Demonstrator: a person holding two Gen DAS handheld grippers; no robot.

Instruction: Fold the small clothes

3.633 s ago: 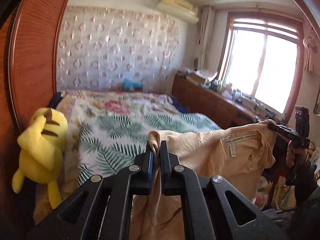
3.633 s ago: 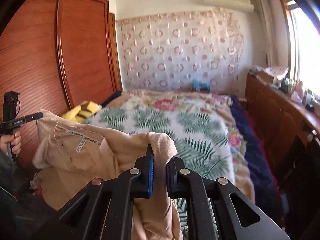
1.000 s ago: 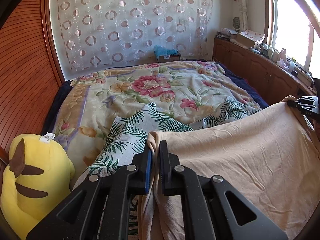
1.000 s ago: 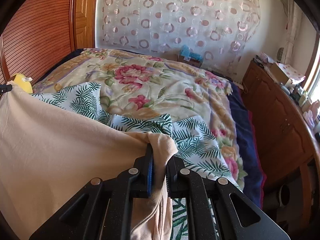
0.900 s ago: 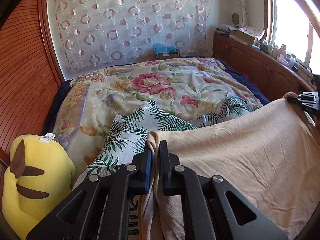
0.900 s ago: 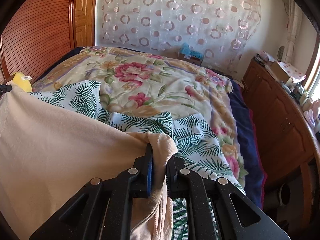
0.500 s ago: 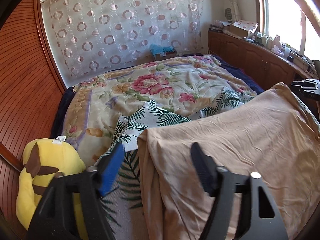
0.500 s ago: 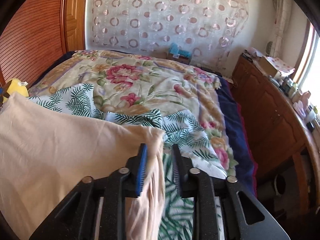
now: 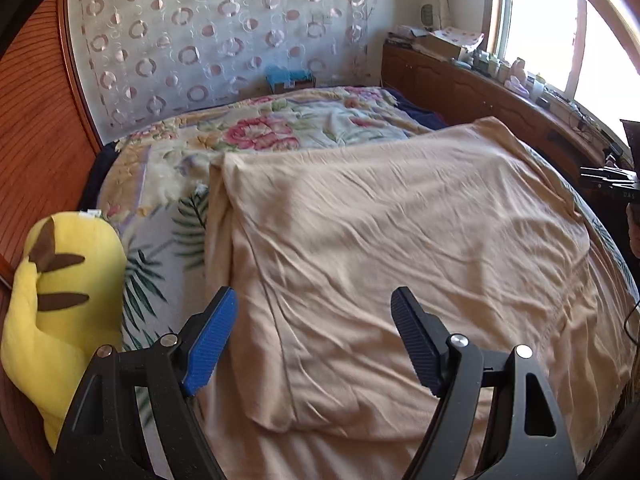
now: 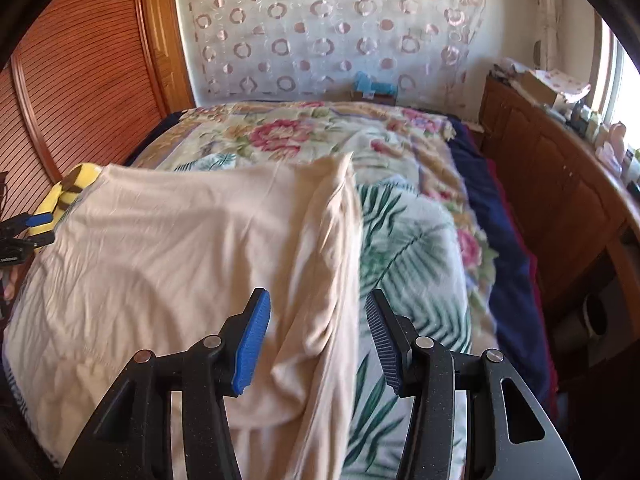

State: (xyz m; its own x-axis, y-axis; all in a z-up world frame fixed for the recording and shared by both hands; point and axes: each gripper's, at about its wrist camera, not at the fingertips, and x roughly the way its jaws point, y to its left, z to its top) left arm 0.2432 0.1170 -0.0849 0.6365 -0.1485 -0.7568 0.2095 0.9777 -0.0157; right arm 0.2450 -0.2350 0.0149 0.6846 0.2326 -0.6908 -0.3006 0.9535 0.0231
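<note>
Status: one beige garment [image 9: 400, 240] lies spread on the bed [image 9: 280, 128], over the fern-and-flower quilt [image 10: 408, 248], near the foot end and nearly flat, with light wrinkles across its face and a soft lengthwise roll along each side edge. Judged from this, laying out is complete and folding proper has not begun: no crisp fold or tucked part is visible. The left gripper [image 9: 312, 336] hangs over the garment's near left part with its jaws standing wide apart and nothing pressed between them; cloth lies below, untouched by the pads. The right gripper [image 10: 316, 334] hangs over the right edge roll; its jaws have just been opening, the cloth sits in the gap but neither pad presses it, so it is released. Remaining work, by my estimate: regrip an edge, bring it across, then reduce to a compact stack. Count: one garment, two grippers, one yellow plush toy [image 9: 60, 300] at the left bedside, one bed, one quilt; no further clothes can be seen in either view
</note>
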